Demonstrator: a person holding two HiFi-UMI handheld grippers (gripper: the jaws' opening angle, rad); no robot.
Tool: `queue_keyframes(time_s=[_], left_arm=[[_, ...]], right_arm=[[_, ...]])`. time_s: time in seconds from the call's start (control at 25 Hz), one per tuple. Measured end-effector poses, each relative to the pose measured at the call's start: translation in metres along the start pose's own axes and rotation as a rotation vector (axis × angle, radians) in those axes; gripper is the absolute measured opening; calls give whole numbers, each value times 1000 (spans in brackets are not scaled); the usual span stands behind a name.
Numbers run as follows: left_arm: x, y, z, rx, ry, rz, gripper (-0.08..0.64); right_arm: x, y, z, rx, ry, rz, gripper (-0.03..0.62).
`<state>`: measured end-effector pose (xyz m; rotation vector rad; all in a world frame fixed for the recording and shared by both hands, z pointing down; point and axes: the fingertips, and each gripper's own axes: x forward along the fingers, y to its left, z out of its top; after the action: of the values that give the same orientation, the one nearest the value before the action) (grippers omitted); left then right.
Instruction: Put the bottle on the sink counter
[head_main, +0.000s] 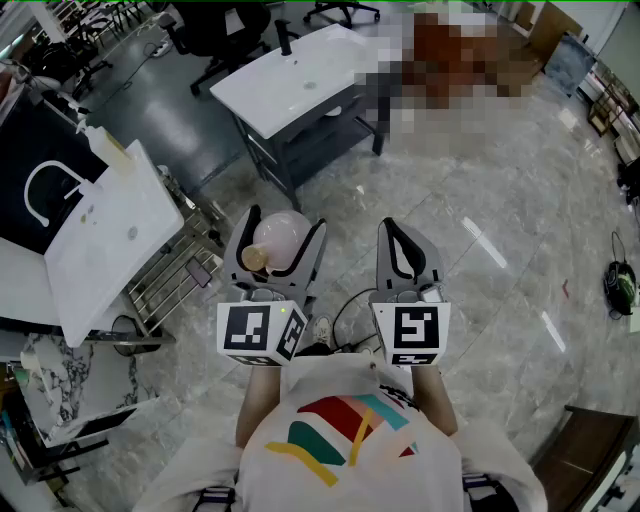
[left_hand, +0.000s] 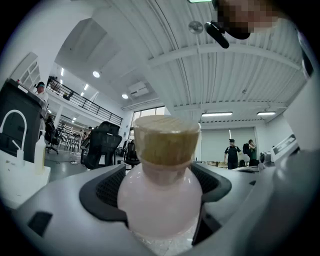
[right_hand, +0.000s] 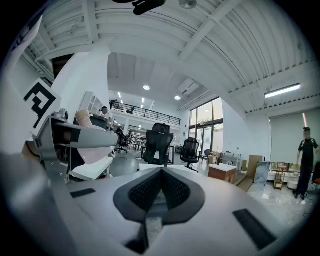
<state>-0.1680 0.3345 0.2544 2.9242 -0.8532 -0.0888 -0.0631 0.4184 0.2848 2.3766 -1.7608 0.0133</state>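
A round pale-pink bottle (head_main: 282, 236) with a cork stopper (head_main: 255, 258) lies between the jaws of my left gripper (head_main: 285, 224), which is shut on it, held above the floor. In the left gripper view the bottle (left_hand: 162, 200) fills the gap between the pads, its cork (left_hand: 166, 140) pointing away from the camera. My right gripper (head_main: 403, 232) hangs beside it, shut and empty; its pads (right_hand: 160, 182) meet. A white sink counter (head_main: 300, 75) with a black faucet stands ahead. A second white sink counter (head_main: 110, 230) is at the left.
A metal rack (head_main: 175, 275) sits under the left counter. Office chairs (head_main: 215, 30) stand behind the far counter. A black cable coil (head_main: 620, 285) lies on the marble floor at the right. People (left_hand: 232, 152) stand far off.
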Motion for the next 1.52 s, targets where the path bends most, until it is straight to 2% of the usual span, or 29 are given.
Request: queue_keyframes(time_s=[0.28, 0.52, 1.08, 1.52], left_arm=[[8, 12, 2, -2, -2, -9, 396], [17, 29, 3, -15, -7, -24, 395], [51, 81, 11, -54, -46, -80, 396], [75, 103, 9, -60, -71, -67, 396]], right_arm=[[15, 6, -2, -7, 12, -1, 12], [30, 12, -3, 45, 13, 10, 12], [75, 28, 1, 49, 1, -46, 12], [104, 20, -4, 35, -1, -50, 12]])
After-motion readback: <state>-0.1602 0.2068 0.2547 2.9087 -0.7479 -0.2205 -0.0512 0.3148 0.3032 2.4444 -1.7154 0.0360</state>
